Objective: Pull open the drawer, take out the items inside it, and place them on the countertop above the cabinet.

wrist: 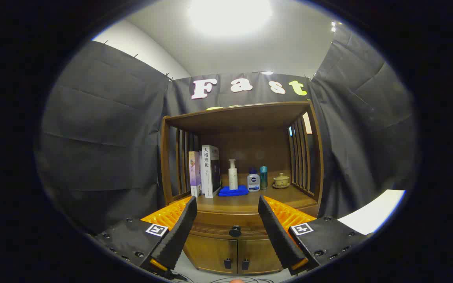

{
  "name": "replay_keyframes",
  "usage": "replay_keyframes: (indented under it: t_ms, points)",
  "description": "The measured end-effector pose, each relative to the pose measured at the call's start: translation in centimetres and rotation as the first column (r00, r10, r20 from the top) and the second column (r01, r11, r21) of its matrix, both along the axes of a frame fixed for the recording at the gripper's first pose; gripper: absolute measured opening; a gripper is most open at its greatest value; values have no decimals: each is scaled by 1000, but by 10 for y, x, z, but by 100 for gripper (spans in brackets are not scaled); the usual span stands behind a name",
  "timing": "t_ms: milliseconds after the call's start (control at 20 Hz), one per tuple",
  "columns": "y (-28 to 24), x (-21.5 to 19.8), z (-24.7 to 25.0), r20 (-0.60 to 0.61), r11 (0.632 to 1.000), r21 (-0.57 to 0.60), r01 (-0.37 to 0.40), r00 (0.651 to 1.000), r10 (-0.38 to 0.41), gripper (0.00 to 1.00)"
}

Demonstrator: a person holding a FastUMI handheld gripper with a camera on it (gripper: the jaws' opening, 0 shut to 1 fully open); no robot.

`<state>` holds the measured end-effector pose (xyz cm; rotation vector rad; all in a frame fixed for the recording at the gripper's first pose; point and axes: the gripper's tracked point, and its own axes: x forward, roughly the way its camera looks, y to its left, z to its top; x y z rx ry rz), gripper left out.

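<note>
Your claw (227, 206) stands open and empty. The drawer (230, 221) is shut, its knob (234, 231) at 6 o'clock between the fingers, well ahead. Step in hand: approach. Next, advance and close on the knob.

Tool (227, 210): ribbed fingers, black screwed mounts w/ square b/w markers, orange ribbed sides.

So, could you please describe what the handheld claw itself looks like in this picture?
The claw has two long, wedge-shaped fingers with finely ribbed inner faces. Each finger is mounted on a dark block studded with screws and carrying a square black-and-white marker. Orange ribbed parts sit behind the fingers. The fingers stand apart, framing the drawer knob beyond them.
</note>
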<state>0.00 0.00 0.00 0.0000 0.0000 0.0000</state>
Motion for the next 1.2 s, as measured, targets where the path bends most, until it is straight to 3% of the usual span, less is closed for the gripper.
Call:
replay_keyframes:
  t_ms: [1200]
  points:
    - [1,8,-16,-29,1000,-17,6,1000,-6,97]
